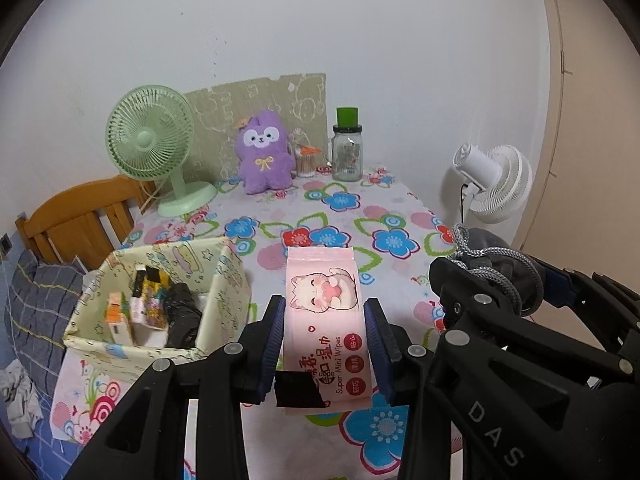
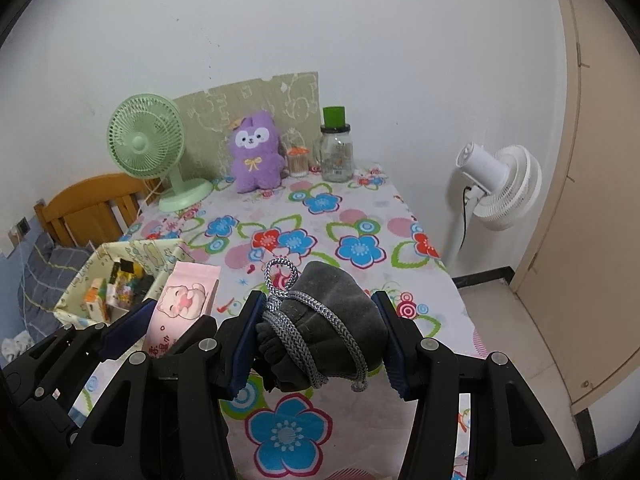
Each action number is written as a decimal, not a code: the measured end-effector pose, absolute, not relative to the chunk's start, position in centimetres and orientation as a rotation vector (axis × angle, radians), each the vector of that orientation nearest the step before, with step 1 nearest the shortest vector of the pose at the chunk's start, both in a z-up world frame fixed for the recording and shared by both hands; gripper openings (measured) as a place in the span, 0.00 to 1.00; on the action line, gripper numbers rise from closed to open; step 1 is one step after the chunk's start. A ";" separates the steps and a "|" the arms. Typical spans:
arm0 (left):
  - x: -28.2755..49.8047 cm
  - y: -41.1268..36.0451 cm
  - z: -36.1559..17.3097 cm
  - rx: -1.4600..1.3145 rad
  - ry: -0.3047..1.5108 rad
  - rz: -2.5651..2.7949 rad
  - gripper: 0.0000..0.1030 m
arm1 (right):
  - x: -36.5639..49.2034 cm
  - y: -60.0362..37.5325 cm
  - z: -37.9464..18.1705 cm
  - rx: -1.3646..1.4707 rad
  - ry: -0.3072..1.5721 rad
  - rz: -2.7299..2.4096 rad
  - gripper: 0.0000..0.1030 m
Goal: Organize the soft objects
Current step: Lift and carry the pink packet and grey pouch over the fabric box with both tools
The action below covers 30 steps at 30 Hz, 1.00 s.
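A: Holding two soft things clear of the table (image 1: 320,216) at once. Left gripper (image 1: 325,344) clamped on the pink wipes pack (image 1: 324,312), right gripper (image 2: 320,340) clamped on the grey drawstring pouch (image 2: 328,320).

B: Both lifted, then, side by side above the flowered cloth. Dropped anywhere yet?

A: Not yet. Open box (image 1: 228,280) just left of the wipes, already partly filled with small packets; probably the place for both.

B: Anything soft left over?

A: Purple plush toy (image 1: 264,152) sitting at the far end, between the green fan (image 1: 152,140) and the jar (image 1: 347,152). Likely about midway through.
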<state>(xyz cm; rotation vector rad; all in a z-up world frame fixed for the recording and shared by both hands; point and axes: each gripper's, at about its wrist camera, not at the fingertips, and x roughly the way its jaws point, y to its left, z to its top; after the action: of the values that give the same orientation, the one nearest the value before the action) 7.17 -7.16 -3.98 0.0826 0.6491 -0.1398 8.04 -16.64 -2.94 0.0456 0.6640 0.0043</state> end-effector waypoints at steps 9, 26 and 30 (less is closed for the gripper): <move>6.3 -5.9 -2.7 0.072 0.626 -0.129 0.39 | 7.2 -15.3 -1.4 0.037 0.641 0.025 0.56; 7.8 -2.4 -1.9 0.071 0.610 -0.105 0.39 | 8.8 -11.6 -0.6 0.027 0.622 0.070 0.56; 8.5 -1.3 -1.8 0.069 0.608 -0.090 0.39 | 9.6 -10.5 -0.5 0.021 0.621 0.085 0.56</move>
<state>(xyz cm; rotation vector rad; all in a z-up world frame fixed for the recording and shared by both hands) 8.46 -1.30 -1.82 0.0688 0.6083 -0.0899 9.55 -10.55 -0.51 0.0214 0.6207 0.0848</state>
